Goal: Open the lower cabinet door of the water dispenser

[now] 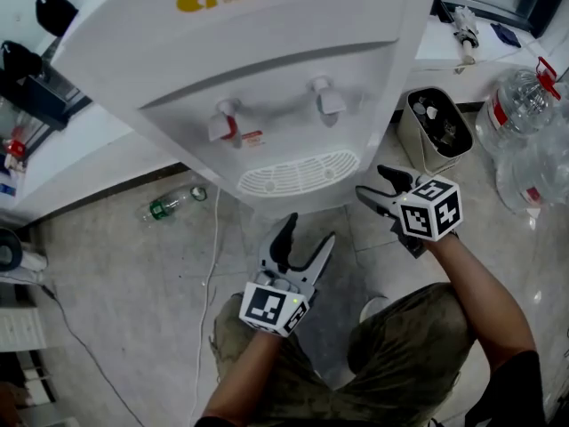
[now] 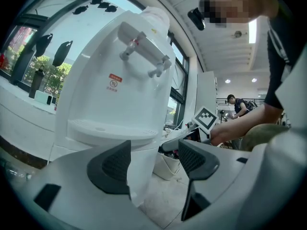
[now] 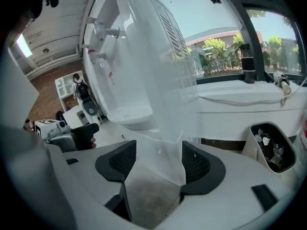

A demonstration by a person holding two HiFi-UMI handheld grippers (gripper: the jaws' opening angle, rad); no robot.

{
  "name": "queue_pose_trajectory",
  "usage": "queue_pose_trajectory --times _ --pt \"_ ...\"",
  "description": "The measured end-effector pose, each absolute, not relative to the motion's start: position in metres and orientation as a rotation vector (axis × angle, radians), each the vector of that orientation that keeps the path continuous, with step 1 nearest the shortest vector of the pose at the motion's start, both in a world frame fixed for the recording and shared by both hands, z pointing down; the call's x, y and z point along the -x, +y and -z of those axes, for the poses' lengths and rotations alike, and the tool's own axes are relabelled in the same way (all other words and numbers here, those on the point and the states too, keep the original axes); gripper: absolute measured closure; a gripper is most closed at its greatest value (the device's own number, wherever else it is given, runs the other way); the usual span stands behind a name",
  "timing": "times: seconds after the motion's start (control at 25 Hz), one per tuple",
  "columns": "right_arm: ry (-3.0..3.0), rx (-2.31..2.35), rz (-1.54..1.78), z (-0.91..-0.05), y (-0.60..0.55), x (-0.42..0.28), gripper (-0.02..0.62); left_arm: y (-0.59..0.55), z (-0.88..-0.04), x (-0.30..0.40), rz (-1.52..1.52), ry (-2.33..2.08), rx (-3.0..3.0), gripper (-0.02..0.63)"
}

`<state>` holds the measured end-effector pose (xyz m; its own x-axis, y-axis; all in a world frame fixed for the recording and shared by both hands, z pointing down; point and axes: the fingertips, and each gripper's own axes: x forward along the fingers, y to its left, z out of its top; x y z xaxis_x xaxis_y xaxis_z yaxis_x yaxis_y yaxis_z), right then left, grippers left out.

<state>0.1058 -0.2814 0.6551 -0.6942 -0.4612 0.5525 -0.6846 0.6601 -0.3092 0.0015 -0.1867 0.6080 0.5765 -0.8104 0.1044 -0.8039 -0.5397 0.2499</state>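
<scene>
The white water dispenser point(image 1: 267, 69) stands in front of me, with two taps over a drip tray point(image 1: 298, 174). In the head view that tray hides the lower cabinet. My left gripper point(image 1: 308, 234) hangs open below the tray, nothing between its fingers. In the left gripper view the lower cabinet point(image 2: 141, 176) rises between the left gripper's point(image 2: 153, 162) open jaws. My right gripper point(image 1: 371, 181) is open at the dispenser's right side. In the right gripper view a corner of the lower cabinet point(image 3: 160, 143) sits between the right gripper's point(image 3: 156, 162) pads; I cannot tell if they touch it.
A beige bin point(image 1: 436, 127) of small items stands right of the dispenser, with large clear water bottles point(image 1: 524, 105) beyond it. A green-capped bottle point(image 1: 173, 203) and a white cable point(image 1: 213, 265) lie on the tiled floor at the left. My knees point(image 1: 391, 363) are just below the grippers.
</scene>
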Motion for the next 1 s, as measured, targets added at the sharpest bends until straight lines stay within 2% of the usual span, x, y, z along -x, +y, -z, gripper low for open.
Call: queue_pose_trajectory --times 0.2,0.52,0.72,1.0 --pt "-2.505 -0.909 -0.751 -0.664 -0.288 -0.104 0.333 -0.185 -0.614 -0.009 0.065 -1.311 -2.531 0.319" --pt "-2.577 -0.961 -0.607 -0.687 -0.300 -0.110 0.333 -0.182 -0.638 -0.024 -0.007 -1.260 -2.572 0.319" --pt "-2.629 -1.037 -0.739 -0.696 -0.306 -0.112 0.333 -0.182 -0.644 -0.025 -0.016 -1.263 -2.587 0.319" --pt "-2.678 -0.982 -0.495 -0.690 -0.307 -0.098 0.334 -0.182 -0.651 -0.018 -0.003 -1.245 -2.554 0.319"
